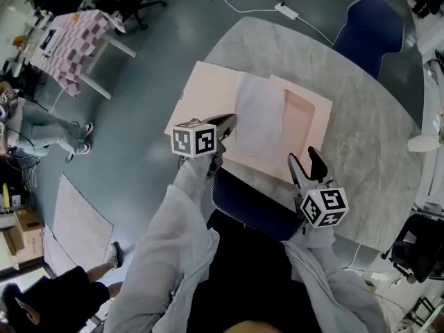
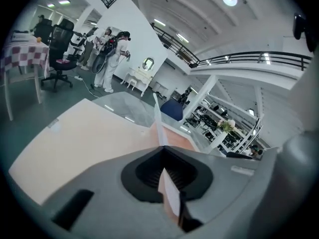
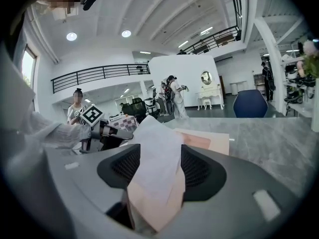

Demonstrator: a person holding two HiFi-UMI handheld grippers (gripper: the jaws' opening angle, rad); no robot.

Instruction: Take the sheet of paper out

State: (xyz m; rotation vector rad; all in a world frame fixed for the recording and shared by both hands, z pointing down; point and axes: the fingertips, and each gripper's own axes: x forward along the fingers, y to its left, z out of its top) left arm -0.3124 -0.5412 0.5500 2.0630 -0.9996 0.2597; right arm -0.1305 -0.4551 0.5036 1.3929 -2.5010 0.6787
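A pale pink folder lies open on the grey marble table. The white sheet of paper rests across its middle. My left gripper is shut on the sheet's left edge. In the left gripper view the sheet runs edge-on through the closed jaws, above the folder. My right gripper sits at the folder's near right corner with its two fingers apart. In the right gripper view a corner of the sheet lies over a pink layer between the jaws, and the left gripper is beyond.
A dark blue chair seat lies between my body and the table's near edge. Another blue chair stands at the far side. A checked table, office chairs and people are off to the left. A power strip lies on the floor.
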